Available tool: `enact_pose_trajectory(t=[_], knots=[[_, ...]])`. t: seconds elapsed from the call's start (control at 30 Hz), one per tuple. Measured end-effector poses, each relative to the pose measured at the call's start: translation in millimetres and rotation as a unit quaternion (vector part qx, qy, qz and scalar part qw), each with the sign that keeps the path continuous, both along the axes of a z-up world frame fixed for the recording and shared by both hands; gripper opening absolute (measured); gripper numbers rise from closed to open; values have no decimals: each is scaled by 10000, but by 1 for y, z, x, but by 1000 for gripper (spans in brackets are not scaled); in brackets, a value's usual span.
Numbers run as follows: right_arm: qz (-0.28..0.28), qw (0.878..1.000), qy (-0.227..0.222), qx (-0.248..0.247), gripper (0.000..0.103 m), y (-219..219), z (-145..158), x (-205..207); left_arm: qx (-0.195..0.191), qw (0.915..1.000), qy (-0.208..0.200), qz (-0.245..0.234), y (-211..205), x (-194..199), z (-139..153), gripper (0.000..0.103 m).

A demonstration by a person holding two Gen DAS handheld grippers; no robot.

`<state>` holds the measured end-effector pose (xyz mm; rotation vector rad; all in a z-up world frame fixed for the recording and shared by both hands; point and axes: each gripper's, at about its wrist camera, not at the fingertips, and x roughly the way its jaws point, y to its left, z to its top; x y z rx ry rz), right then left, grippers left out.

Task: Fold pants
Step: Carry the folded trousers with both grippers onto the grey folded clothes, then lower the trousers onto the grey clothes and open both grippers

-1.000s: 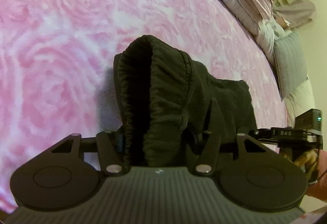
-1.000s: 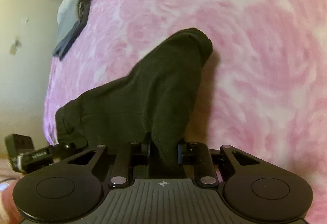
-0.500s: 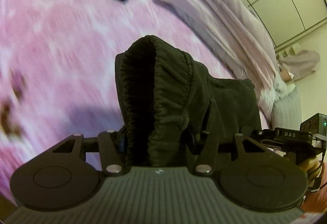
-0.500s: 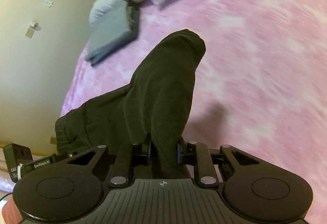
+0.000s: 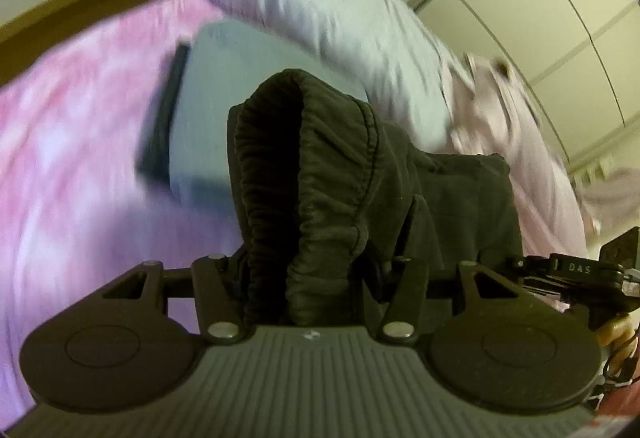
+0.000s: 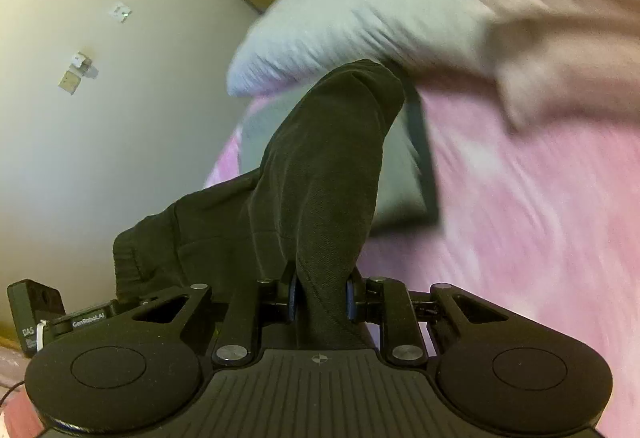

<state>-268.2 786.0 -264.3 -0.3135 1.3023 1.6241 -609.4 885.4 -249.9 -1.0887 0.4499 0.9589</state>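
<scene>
the left gripper (image 5: pixel 308 278) is clamped on the bunched elastic waistband of the one pair of black pants (image 5: pixel 320 174), and the right gripper (image 6: pixel 322 296) is pinched narrow on a thinner fold of the same pants, so the garment hangs stretched between the two grippers and clear of the pink bedspread (image 6: pixel 540 198) below, probably so it can be carried flat and laid down without creasing. ahead of both grippers lie one folded grey garment (image 5: pixel 208 110) and, beyond it, one pale pillow (image 5: pixel 304 6).
</scene>
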Motion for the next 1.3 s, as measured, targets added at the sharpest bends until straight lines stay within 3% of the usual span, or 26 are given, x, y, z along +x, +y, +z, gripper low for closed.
enact_pose_trajectory(t=[0.2,0.43,0.5,0.57,0.63,0.67,0.77,0.83,0.9,0.93,1.0,1.07,1.17,1.23,1.3], knots=[[134,9991,-259,293,19,111,-4,-12,208,9994,-185,189,106,-8,-16,48],[215,9988,-366,235,21,174,-50,-13,186,9994,-94,286,155,-8,-61,52],[38,9972,-705,263,36,188,-69,-14,186,9988,151,431,167,-9,-79,70],[-461,9928,-1099,133,46,190,-89,-16,80,9957,588,710,174,-14,-89,73],[-579,9941,-910,113,48,178,-102,-12,68,9968,356,719,170,-25,-87,74],[-507,9948,-867,160,48,170,-105,-12,238,9963,397,730,161,-27,-79,74],[-185,9881,-1362,693,48,136,-100,-22,926,9890,925,684,125,-28,-50,69],[72,9820,-1595,1014,48,115,-94,-35,1217,9827,1231,663,99,-23,-34,57],[269,9783,-1646,1230,47,100,-91,-49,1417,9792,1358,519,78,-12,-24,32],[369,9757,-1684,1352,47,92,-90,-58,1525,9771,1426,404,67,-5,-21,30],[671,9684,-1891,1482,34,78,-90,-78,1783,9685,1737,82,51,14,-22,11],[812,9600,-2199,1529,30,73,-94,-96,1821,9608,2074,-269,47,30,-36,11],[974,9512,-2585,1371,30,79,-121,-113,1958,9467,2534,-337,51,34,-65,9],[1195,9470,-2726,1210,30,90,-146,-119,1914,9476,2543,-279,62,29,-78,9],[1295,9436,-2773,1265,30,95,-149,-123,1981,9446,2608,-218,65,28,-82,9]])
